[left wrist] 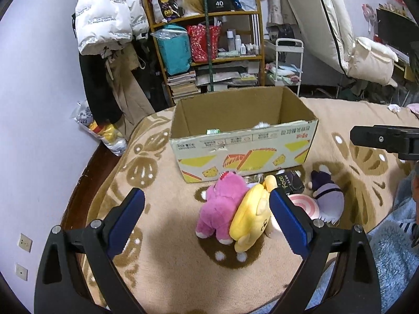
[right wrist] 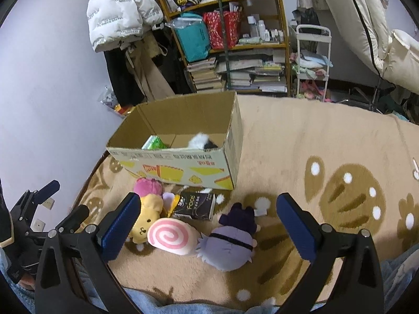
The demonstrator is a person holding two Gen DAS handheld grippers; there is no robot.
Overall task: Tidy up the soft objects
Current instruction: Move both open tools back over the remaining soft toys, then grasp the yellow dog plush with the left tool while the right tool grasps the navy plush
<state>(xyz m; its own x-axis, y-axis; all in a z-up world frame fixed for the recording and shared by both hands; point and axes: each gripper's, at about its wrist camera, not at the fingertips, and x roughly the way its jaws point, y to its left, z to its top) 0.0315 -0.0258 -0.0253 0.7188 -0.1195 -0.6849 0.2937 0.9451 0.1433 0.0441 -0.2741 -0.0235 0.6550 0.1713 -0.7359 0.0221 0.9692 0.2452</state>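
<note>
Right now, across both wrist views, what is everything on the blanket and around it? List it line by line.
Cardboard box: one, brown with yellow print, open, on blanket.
Green packet: one, inside box.
Black-and-white plush: one, inside box.
Pink plush: one, before box.
Yellow plush: one, against pink plush.
Swirl plush: one, pink-white.
Purple-grey doll: one, beside swirl plush.
Black tissue pack: one, near box.
Blanket: one, beige.
Shelf: one, cluttered, behind.
Left gripper: open, blue pads.
Right gripper: open.
</note>
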